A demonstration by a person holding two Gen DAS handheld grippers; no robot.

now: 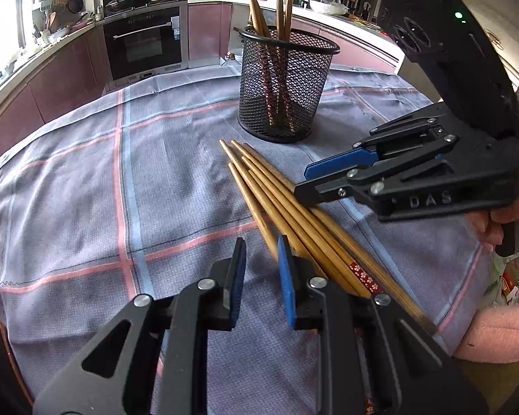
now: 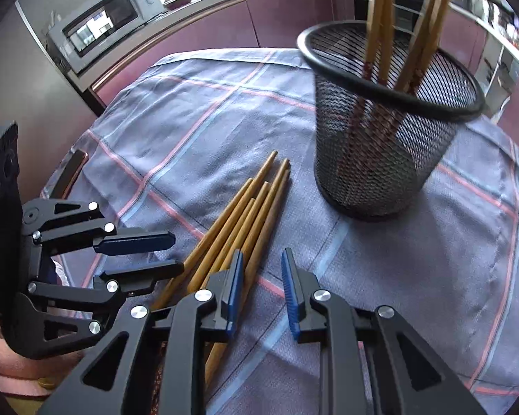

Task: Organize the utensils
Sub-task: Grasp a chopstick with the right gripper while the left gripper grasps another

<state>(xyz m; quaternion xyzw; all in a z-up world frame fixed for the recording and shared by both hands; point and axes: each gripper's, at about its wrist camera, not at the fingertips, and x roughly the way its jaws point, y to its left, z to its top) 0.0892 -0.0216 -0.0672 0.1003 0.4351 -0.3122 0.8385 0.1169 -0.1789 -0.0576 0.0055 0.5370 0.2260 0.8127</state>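
While lying flat, chopsticks (image 1: 276,200) tips toward mesh holder (image 1: 283,83)

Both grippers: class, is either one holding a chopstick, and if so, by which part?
Neither. The left gripper and right gripper hover open and empty over the loose chopsticks lying on the cloth.

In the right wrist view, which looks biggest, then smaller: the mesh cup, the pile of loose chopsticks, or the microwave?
1. Mesh cup, clearly the largest.
2 and 3. Pile of loose chopsticks and microwave cover similar stretches of the picture. The microwave stands far back, so it is probably bigger in reality; I would not rank those two.
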